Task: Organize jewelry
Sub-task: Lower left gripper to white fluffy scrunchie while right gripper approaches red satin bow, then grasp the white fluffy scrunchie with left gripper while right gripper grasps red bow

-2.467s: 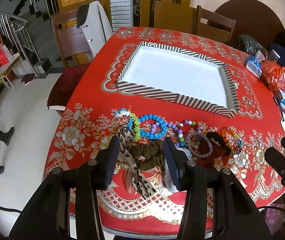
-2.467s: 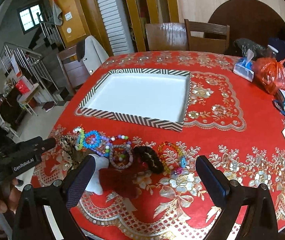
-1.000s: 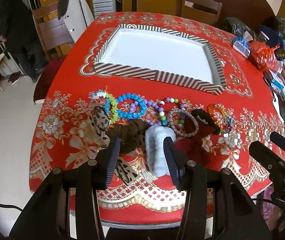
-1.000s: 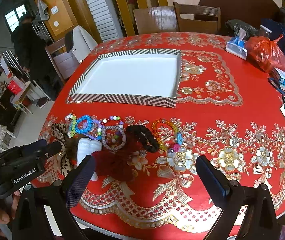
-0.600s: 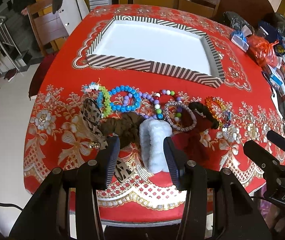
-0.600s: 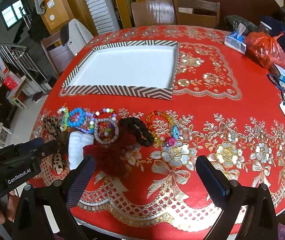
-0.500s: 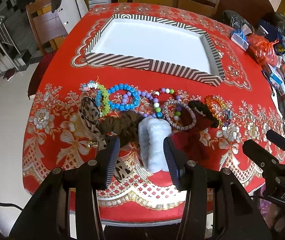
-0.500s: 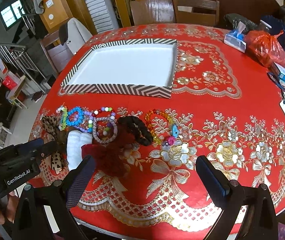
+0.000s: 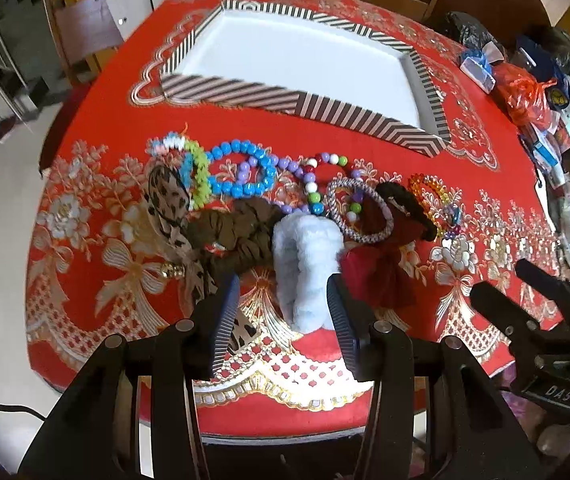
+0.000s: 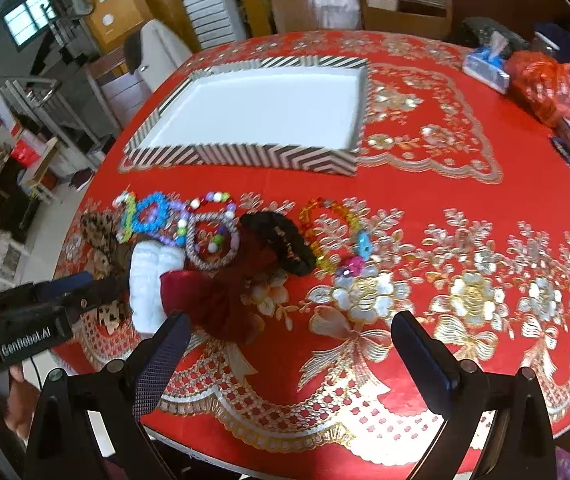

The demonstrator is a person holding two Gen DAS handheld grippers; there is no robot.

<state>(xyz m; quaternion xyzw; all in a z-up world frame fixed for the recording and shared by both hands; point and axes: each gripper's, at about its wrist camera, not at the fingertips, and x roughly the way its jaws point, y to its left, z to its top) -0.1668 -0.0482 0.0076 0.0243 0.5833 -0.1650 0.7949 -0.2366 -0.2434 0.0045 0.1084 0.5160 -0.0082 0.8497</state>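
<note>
Hovering low over the table's near edge, the left gripper (image 9: 283, 312) points steeply down with its jaws apart and nothing pressed between them; the white scrunchie (image 9: 305, 264) lies on the cloth just beyond, its near end between the 2 tips. It looks fluffy, light and soft, so it should squash under the pads rather than slip. A pinch across its narrow near end, or across 1 of its 2 plush lobes, seems the safest hold. The maroon bow (image 9: 377, 276) touches its right side and the brown scrunchie (image 9: 241, 236) its left, so a wide bite could drag either along.

The right gripper (image 10: 289, 344) is also tilted down, jaws spread wide and empty, above bare cloth to the right of the bow.

Beyond lie the bead bracelets (image 9: 241, 172), hard, rolling and likely slippery; these are better hooked through the loop. Farthest, the striped tray (image 9: 245, 92) sits empty, well apart from the pile.
</note>
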